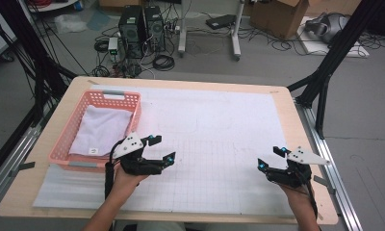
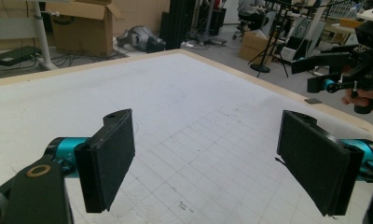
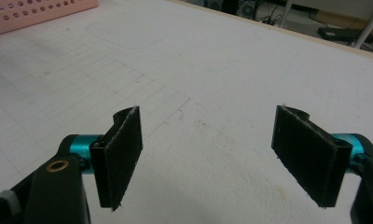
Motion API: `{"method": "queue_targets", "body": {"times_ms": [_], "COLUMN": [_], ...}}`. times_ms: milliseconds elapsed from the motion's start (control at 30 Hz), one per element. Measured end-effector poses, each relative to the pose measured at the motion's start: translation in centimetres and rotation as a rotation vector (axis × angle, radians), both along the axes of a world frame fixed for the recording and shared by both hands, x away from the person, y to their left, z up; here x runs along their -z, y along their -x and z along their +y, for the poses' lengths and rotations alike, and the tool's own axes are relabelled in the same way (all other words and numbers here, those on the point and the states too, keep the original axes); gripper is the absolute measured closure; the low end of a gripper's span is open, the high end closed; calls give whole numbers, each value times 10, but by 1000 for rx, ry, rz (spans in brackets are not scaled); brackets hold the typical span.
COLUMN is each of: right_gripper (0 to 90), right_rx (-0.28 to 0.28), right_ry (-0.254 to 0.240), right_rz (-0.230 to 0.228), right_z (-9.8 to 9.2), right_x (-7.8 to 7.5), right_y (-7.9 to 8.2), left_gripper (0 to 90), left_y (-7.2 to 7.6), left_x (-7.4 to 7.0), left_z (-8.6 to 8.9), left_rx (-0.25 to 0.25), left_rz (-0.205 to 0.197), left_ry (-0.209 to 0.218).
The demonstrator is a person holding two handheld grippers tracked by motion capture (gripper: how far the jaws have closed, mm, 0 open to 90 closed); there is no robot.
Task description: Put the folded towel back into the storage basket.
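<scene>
A pink plastic basket (image 1: 134,111) stands at the table's left with a folded white cloth (image 1: 103,129) lying inside it. My left gripper (image 1: 162,149) hovers just right of the basket's near corner, its jaws wide apart with nothing between them; in the left gripper view my left gripper (image 2: 208,158) looks across the white gridded mat (image 2: 184,107). At the near right my right gripper (image 1: 271,158) stands open and empty over the mat. The right gripper view has my right gripper (image 3: 208,156) above bare mat, the basket (image 3: 31,16) at its top left.
The white gridded mat (image 1: 219,139) covers most of the wooden table (image 1: 181,81). Behind the table, on the floor, are computer towers (image 1: 141,31), cables and cardboard boxes (image 1: 279,14). Black frame legs (image 1: 325,67) stand at the right.
</scene>
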State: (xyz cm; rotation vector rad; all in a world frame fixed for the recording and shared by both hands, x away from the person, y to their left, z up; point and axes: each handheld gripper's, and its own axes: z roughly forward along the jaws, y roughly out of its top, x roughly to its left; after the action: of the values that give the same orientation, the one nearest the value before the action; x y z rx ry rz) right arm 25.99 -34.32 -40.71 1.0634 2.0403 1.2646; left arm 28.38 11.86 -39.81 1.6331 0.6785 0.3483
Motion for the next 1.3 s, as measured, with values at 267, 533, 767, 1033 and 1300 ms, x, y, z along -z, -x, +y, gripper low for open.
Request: {"method": "queue_targets", "body": {"times_ms": [267, 533, 767, 1033, 1300], "right_gripper": [234, 234, 234, 234, 234], "right_rx": [14, 10, 15, -5, -14], "right_ry": [-4, 0, -9, -7, -2], "right_rz": [-9, -9, -8, -15, -21], "right_z": [-6, -4, -7, -1, 3], "right_x": [-2, -3, -2, -5, -6], "right_y": [1, 2, 2, 2, -1], "left_gripper": [194, 194, 195, 195, 195], "left_y": [0, 0, 0, 2, 5], "left_x": [5, 6, 6, 7, 9], "left_z": [-3, -3, -5, -5, -5], "left_rx": [1, -1, 0, 5, 12], "left_rz": [5, 4, 7, 9, 9], "left_ry": [-8, -9, -1, -5, -5]}}
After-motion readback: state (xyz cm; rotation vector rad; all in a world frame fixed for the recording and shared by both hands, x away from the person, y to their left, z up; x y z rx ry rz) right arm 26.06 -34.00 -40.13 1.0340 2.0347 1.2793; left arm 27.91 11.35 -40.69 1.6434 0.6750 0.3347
